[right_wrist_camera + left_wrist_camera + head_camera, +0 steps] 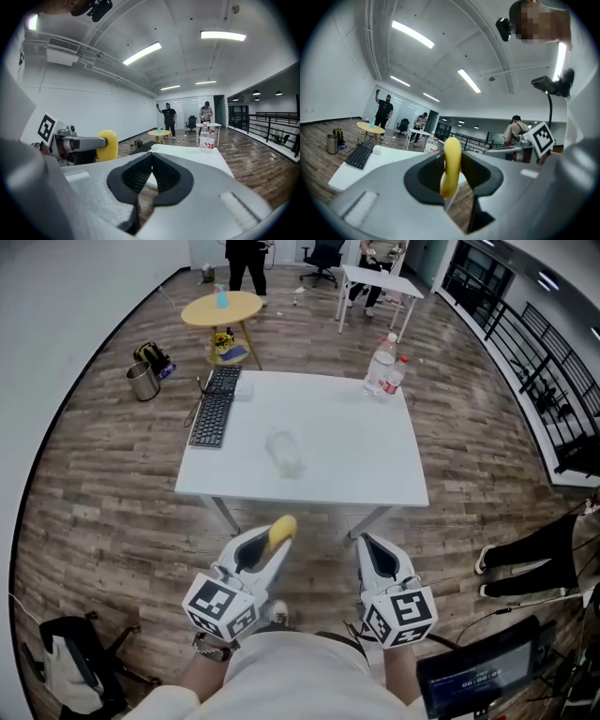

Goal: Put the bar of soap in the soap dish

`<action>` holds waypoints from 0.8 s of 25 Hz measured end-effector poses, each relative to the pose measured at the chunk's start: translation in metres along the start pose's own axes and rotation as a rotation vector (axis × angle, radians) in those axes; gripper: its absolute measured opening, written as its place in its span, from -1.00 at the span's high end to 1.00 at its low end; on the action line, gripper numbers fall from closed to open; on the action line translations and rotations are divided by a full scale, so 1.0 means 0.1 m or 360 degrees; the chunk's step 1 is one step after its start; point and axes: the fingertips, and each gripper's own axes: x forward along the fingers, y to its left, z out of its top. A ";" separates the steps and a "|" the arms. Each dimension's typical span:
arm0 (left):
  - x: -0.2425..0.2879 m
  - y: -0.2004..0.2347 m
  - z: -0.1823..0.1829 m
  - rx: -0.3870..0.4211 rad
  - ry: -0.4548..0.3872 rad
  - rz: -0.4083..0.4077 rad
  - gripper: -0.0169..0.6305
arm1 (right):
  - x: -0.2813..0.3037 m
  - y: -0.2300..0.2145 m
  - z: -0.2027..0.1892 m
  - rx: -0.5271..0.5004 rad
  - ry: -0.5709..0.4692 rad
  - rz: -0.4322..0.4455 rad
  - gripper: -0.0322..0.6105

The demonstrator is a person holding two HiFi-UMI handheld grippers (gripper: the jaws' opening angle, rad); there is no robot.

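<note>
The left gripper (272,545) clamps the yellow soap bar (283,527) short of the white table (375,465). The right gripper (367,547) is closed and empty. The clear soap dish (284,454) lies at twelve o'clock, the keyboard (214,409) at ten and the bottles (386,367) at two.

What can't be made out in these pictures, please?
Head view: the clear dish is too small and see-through to tell whether it is empty.
Head view: the bar of soap is mostly hidden inside the left tongs.
Every view: labels on the bottles are too small.
</note>
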 end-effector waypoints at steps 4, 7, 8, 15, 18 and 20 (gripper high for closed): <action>0.05 0.15 0.05 0.0028 0.0005 0.0008 0.57 | 0.14 0.04 0.07 0.0005 -0.0042 0.0011 0.89; 0.07 0.22 0.11 0.0041 -0.0003 -0.0011 0.57 | 0.23 0.12 0.16 -0.0012 -0.0080 0.0030 0.89; 0.07 0.25 0.12 0.0042 -0.0004 -0.0016 0.57 | 0.26 0.14 0.18 -0.0015 -0.0088 0.0031 0.89; 0.06 0.39 0.15 0.0050 -0.0001 -0.0035 0.57 | 0.33 0.18 0.15 0.0006 -0.0079 -0.0003 0.89; 0.06 0.41 0.14 0.0039 0.0001 -0.0026 0.57 | 0.31 0.21 0.18 0.0011 -0.0112 0.0007 0.89; 0.06 0.42 0.14 0.0030 -0.0003 -0.0008 0.57 | 0.30 0.23 0.20 0.0010 -0.0124 0.0010 0.89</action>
